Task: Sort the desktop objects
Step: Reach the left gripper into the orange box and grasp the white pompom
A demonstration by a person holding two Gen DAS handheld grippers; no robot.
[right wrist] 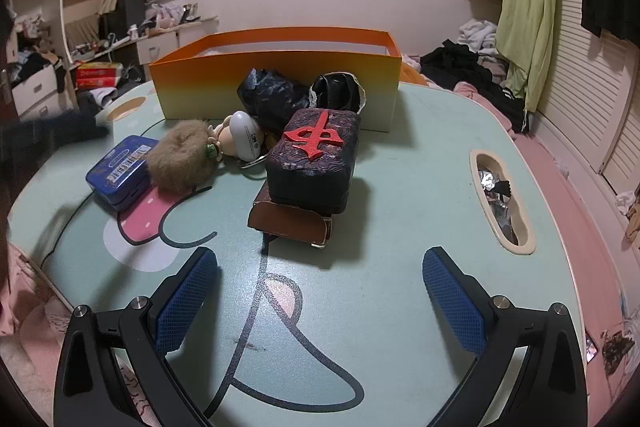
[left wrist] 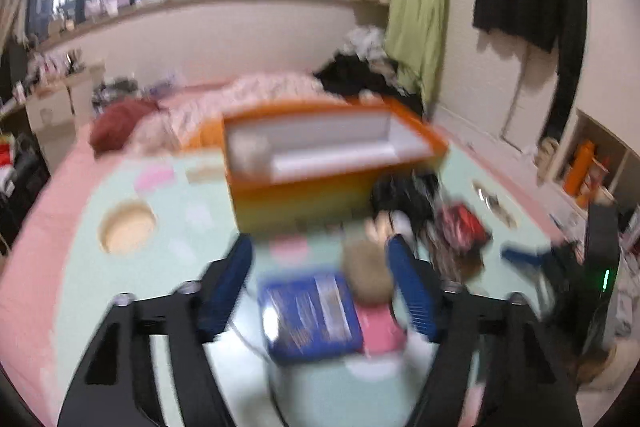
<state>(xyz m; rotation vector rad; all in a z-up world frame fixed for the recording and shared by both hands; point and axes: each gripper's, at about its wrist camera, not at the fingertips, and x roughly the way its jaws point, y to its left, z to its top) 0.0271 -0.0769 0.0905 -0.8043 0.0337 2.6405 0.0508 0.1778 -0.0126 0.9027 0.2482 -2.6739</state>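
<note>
Task things heaped just in front of the orange box [right wrist: 276, 87] on the counter [right wrist: 400, 187]: blue tin [right wrist: 118, 171] out to the left of the box front, furry toy [right wrist: 180, 159] touching the tin, grey-white pod [right wrist: 246, 135] behind the toy, black bag [right wrist: 272, 95] and black lace-edged item [right wrist: 336, 93] against the box wall, dark tile-shaped case [right wrist: 312, 159] stacked on a brown carton [right wrist: 288, 223]. Right gripper [right wrist: 320, 259] spread wide, empty, short of the heap. Left gripper [left wrist: 320, 245] badly blurred, part open above tin and toy; nothing seen pinched. Handling guesses: tin rigid, smooth, probably slippery, best taken across the short sides; toy soft and light, squeezable anywhere on the fur; case stiff and likely the heaviest, best gripped across the narrow width, with risk of dragging the carton; bag crinkly, shapeless. Writing: big red 中 on the case lid; barcode sticker on the tin, digits unreadable; small print on the pod too small to read.
</note>
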